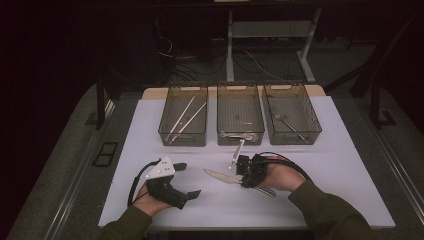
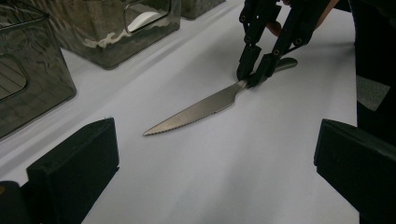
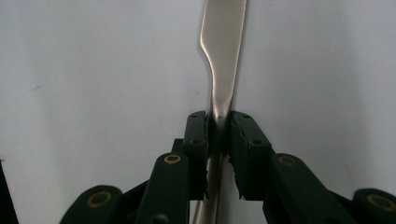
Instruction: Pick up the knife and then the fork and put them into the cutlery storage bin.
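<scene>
Right gripper (image 1: 246, 176) has its two black jaws clamped on the neck of the knife (image 1: 222, 176), where the blade narrows into the handle; in the right gripper view the pads press the metal from both sides at that waist (image 3: 219, 122), with the blade running straight away from the camera. Left gripper (image 1: 186, 181) holds nothing: its jaws are spread wide, and in its own view they stand far apart at the lower corners with bare table between them.

Lying flat on the white table (image 1: 320, 170), the knife (image 2: 196, 111) has its serrated edge visible along the blade and its pointed tip directed toward the left gripper, while its handle runs back under the person's right hand (image 1: 282, 176). From the left gripper view, the right gripper (image 2: 254, 74) meets the knife just behind the blade, and the rounded handle end sticks out past it.

Beyond the knife, at the far side of the table, stand three dark see-through bins in a row. Nearest to the knife is the middle bin (image 1: 240, 102), with a piece of silver cutlery along its near wall. To the left of it, the left bin (image 1: 184, 100) holds two long thin rods lying at a slant. The right bin (image 1: 290, 97) holds a fork (image 1: 287, 124). A small silver utensil (image 1: 236, 152) lies on the table between the middle bin and the knife, just beside the right gripper.
</scene>
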The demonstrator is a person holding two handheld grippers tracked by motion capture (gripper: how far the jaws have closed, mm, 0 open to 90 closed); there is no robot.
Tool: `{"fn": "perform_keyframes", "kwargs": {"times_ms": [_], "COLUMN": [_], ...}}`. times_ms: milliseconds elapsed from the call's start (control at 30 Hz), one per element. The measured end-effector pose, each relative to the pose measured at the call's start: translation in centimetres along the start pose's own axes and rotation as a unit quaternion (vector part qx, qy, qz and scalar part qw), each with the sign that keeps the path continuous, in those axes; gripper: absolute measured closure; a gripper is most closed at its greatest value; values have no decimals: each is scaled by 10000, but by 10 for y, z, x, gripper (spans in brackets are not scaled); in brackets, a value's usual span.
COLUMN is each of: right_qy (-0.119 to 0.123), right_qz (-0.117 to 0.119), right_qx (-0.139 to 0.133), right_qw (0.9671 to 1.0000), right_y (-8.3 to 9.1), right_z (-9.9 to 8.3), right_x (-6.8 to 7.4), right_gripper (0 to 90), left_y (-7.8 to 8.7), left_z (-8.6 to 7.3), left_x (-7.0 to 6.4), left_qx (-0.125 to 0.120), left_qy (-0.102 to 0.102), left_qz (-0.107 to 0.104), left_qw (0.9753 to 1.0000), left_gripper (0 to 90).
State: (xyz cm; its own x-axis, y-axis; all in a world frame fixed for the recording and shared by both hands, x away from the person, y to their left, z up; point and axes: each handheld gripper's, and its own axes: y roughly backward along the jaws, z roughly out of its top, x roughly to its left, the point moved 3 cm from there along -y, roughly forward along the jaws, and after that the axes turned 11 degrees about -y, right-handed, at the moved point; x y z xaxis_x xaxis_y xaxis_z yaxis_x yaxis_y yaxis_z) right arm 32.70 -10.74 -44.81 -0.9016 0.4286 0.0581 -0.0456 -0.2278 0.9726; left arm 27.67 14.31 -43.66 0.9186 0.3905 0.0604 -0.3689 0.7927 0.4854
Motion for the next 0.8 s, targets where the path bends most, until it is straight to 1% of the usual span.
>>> {"fn": "perform_keyframes", "kwargs": {"times_ms": [200, 400, 600, 700, 800], "right_qy": [-10, -84, -361, -444, -556], "right_qz": [-55, -70, 199, 223, 252], "right_qx": [86, 54, -238, -325, -448], "right_qw": [9999, 9999, 9989, 9982, 9971], "right_y": [-1, -1, 1, 3, 9], "right_z": [2, 1, -6, -10, -15], "right_x": [1, 2, -6, -9, -14], "right_gripper": [780, 795, 796, 797, 797], "left_y": [-1, -1, 0, 0, 0], "left_z": [0, 0, 0, 0, -1], "left_x": [0, 0, 0, 0, 0], "left_qx": [16, 11, 4, 6, -4], "left_qy": [-13, -3, 21, 11, 27], "left_qz": [-21, -15, -14, -14, -10], "left_qw": [10000, 10000, 10000, 10000, 10000], "left_gripper": [0, 0, 0, 0, 0]}}
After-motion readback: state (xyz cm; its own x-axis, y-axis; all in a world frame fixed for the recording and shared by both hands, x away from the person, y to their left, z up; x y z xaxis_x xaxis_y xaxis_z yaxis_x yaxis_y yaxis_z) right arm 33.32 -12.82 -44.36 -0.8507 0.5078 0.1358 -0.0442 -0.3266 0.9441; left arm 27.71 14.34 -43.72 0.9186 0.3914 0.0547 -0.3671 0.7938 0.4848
